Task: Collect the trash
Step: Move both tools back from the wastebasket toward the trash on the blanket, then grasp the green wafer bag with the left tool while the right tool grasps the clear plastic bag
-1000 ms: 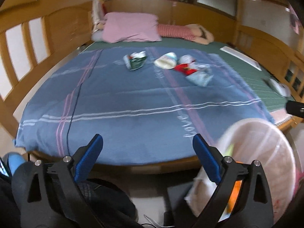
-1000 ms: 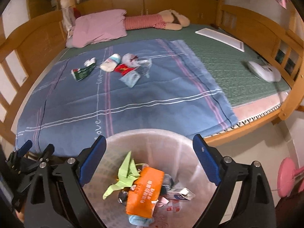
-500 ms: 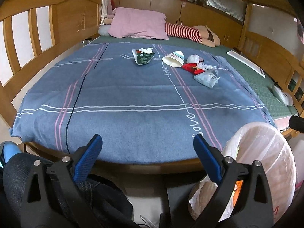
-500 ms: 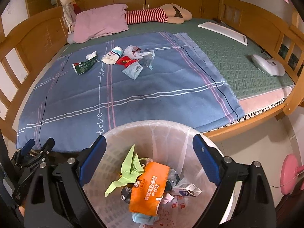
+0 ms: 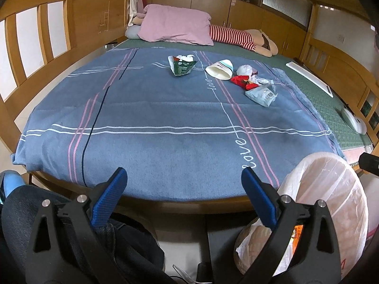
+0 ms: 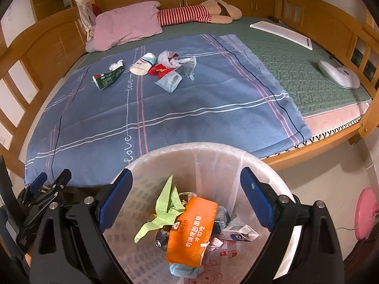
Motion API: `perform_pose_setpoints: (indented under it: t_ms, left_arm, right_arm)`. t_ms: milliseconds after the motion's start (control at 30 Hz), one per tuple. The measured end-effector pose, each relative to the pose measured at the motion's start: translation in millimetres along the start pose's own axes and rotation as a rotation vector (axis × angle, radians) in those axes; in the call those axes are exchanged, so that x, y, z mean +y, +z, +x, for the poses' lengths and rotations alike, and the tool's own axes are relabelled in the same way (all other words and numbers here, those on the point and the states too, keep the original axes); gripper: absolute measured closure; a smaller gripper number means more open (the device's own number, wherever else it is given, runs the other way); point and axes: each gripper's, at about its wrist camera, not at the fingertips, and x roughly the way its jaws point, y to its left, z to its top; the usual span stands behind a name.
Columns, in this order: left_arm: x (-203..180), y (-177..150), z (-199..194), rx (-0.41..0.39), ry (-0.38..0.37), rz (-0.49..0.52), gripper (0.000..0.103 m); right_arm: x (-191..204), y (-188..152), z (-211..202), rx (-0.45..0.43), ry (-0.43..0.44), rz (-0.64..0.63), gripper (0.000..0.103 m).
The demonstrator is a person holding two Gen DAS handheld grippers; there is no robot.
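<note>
Several pieces of trash lie on the far half of the blue blanket point(image 5: 165, 118): a green wrapper point(image 5: 181, 65), a white paper cup point(image 5: 219, 69) on its side, a red wrapper point(image 5: 242, 81), a white crumpled bag point(image 5: 245, 69) and a clear plastic packet point(image 5: 261, 94). The same pile shows in the right wrist view, with the green wrapper point(image 6: 107, 78) and the cup point(image 6: 143, 64). My left gripper point(image 5: 183, 189) is open and empty at the bed's near edge. My right gripper point(image 6: 186, 189) is open and empty above the lined bin point(image 6: 267, 172), which holds an orange packet point(image 6: 191, 229) and green paper point(image 6: 165, 210).
The bin point(image 5: 331, 189) stands on the floor at the bed's near right corner. A pink pillow point(image 5: 176, 24) and a striped plush doll point(image 5: 236, 36) lie at the head. Wooden rails point(image 5: 35, 35) border the bed. A white device point(image 6: 338, 74) lies on the green mat.
The left gripper has risen and tilted toward the bed, so the trash looks nearer. The right gripper has stayed over the bin. Both stay open.
</note>
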Motion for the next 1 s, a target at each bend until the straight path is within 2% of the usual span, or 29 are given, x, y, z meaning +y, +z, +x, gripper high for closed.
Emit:
perform_pose_setpoints:
  t_ms: [733, 867, 1000]
  left_arm:
    - [-2.6, -0.8, 3.3, 0.017, 0.01, -0.02, 0.006]
    - [3.5, 18.1, -1.3, -0.019, -0.019, -0.033, 0.006]
    - [21.8, 57.9, 8.6, -0.052, 0.057, -0.037, 0.006]
  right_arm:
    - [6.5, -1.3, 4.4, 0.017, 0.011, -0.011, 0.013]
    - [13.6, 14.5, 14.2, 0.028, 0.034, 0.0, 0.013]
    - [36.0, 45.1, 24.3, -0.003, 0.063, -0.048, 0.013]
